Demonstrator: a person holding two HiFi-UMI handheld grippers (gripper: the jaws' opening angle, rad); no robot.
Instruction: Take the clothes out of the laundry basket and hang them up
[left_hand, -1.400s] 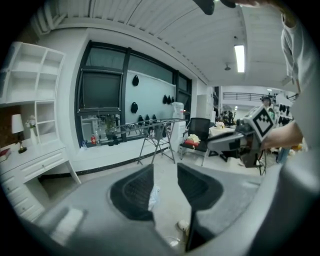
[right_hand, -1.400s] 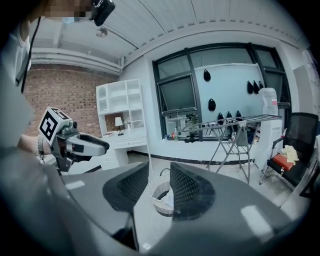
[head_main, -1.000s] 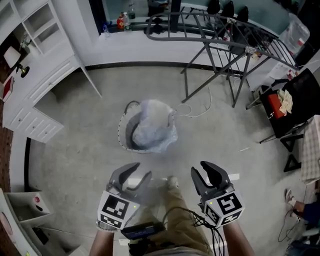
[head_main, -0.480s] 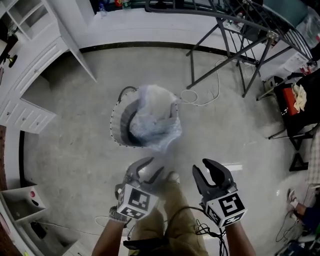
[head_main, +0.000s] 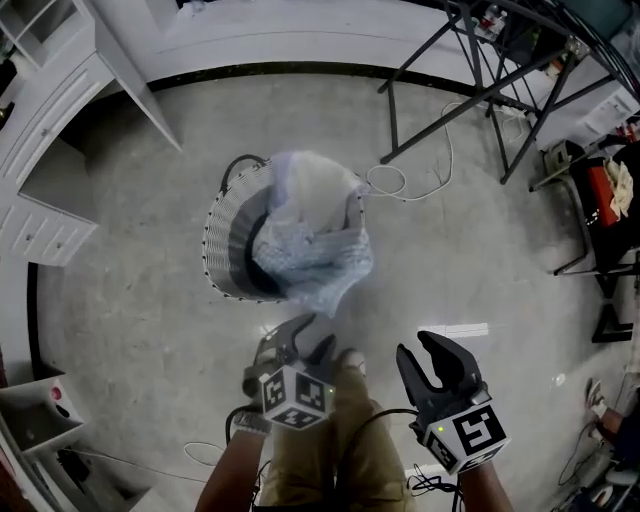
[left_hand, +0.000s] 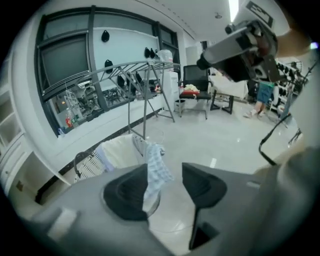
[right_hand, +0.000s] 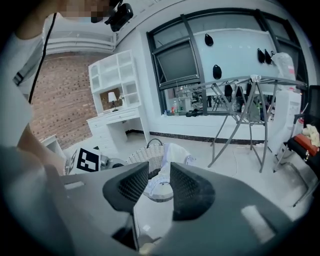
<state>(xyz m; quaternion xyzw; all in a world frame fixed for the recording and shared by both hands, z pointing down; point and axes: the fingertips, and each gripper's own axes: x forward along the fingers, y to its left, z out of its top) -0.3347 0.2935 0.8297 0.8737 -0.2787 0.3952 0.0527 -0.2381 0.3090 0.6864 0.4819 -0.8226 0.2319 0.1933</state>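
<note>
A round white wicker laundry basket (head_main: 222, 255) stands on the floor ahead of me, with pale clothes (head_main: 310, 230) heaped in it and a checked cloth (left_hand: 156, 167) hanging over its near rim. My left gripper (head_main: 303, 338) hovers just short of that cloth, its jaws opening with nothing between them. To its right, my right gripper (head_main: 436, 362) is held open and empty, farther from the basket (right_hand: 145, 156). The grey drying rack (head_main: 500, 60) stands at the far right, beyond the basket.
White cabinets and drawers (head_main: 50, 150) line the left side. A white cable (head_main: 415, 180) lies looped on the floor by the rack's legs. A black chair with red and pale items (head_main: 615, 195) stands at the right edge. My leg and shoe (head_main: 345, 365) are between the grippers.
I have moved closer to the basket, which now sits larger and lower in the head view. My left gripper has advanced toward the hanging cloth and its jaws have widened.
</note>
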